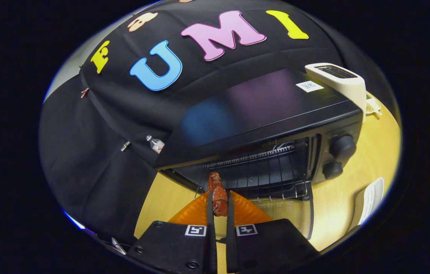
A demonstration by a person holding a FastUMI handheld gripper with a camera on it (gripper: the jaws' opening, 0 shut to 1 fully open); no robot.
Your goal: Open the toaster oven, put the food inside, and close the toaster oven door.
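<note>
The claw (218, 207) pinched the food (218, 194), a reddish-brown piece, between both fingers just in front of the toaster oven (268, 125), whose door (287, 213) lay open. The piece could likely snag the oven's wire rack (268, 179) edge and slip out, being gripped only low down.

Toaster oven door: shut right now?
No, the toaster oven door hangs open, baring the wire rack, and the jaws hold the food ahead of it.
</note>
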